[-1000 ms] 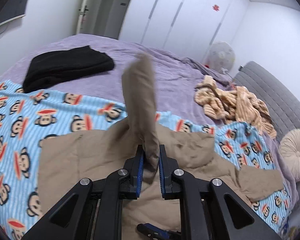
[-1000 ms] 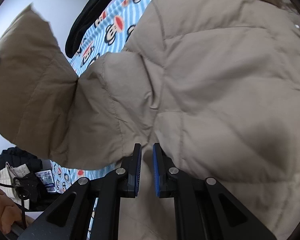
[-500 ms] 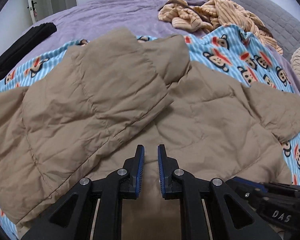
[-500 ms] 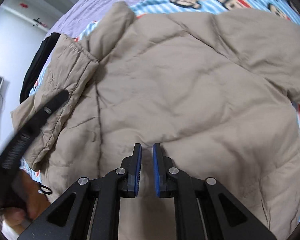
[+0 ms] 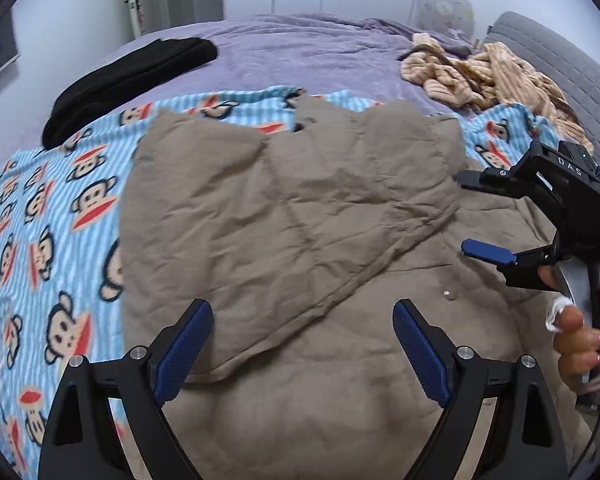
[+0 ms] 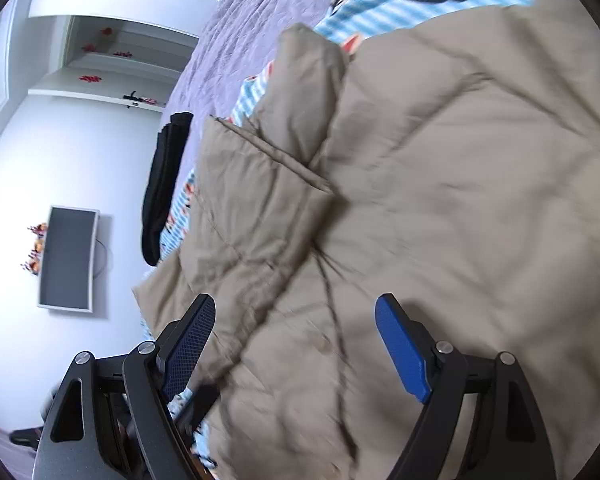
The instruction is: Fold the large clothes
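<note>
The tan quilted jacket (image 5: 300, 208) lies spread on a blue blanket (image 5: 60, 216) printed with monkey faces, which covers the near part of a bed with a purple bedspread (image 5: 300, 52). One side of the jacket, sleeve included, is folded over onto the body, its edge running slantwise across the middle. In the right wrist view the folded sleeve (image 6: 260, 200) lies on the jacket's left part, the picture somewhat blurred.

The left gripper (image 5: 302, 324) hangs over the jacket's near part, its jaws opening and wide apart, with cloth below them but nothing clamped. The right gripper (image 6: 296, 320) is likewise over the jacket, its jaws opening, gripping nothing; in the left wrist view it shows at the right edge, borne by a hand (image 5: 580, 332).

Farther off on the bedspread lie a black garment (image 5: 128, 80) to the left and a heap of striped beige cloth (image 5: 488, 76) to the right, next to a grey headboard (image 5: 560, 60). A screen (image 6: 70, 256) hangs on the white wall
</note>
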The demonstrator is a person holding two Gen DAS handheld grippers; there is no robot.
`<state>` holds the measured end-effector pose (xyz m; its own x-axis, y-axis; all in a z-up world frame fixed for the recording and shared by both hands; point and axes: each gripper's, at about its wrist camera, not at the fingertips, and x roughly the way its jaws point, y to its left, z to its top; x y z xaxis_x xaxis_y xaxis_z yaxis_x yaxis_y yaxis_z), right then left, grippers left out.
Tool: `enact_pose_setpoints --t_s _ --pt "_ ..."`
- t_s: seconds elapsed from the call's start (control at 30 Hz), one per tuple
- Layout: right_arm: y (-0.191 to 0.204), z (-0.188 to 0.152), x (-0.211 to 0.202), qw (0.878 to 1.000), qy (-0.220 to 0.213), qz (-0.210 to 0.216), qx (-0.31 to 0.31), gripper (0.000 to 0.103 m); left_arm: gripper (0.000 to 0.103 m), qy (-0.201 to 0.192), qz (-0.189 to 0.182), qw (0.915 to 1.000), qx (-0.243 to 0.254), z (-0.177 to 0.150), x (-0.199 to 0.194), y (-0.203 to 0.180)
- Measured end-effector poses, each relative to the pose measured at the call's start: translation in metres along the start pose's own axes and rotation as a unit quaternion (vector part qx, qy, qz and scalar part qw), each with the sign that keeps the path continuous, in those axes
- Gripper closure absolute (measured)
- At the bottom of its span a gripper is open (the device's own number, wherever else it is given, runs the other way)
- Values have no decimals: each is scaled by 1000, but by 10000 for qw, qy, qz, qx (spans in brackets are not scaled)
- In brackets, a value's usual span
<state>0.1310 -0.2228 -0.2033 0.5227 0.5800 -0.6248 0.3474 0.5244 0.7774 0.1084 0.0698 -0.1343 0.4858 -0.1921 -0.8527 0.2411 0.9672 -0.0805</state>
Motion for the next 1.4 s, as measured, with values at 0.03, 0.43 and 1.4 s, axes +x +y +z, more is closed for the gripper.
enact_pose_setpoints --t_s 0.03,0.43,1.4 --pt "2 5 12 9999 34 104 89 18 11 59 148 9998 -150 -4 0 16" --pt "17 18 -7 9975 -453 -538 23 98 11 -133 844 9883 -1259 12 2 125" --pt "-48 -24 -58 9875 -301 -1544 117 98 9 582 773 9950 243 -27 8 93"
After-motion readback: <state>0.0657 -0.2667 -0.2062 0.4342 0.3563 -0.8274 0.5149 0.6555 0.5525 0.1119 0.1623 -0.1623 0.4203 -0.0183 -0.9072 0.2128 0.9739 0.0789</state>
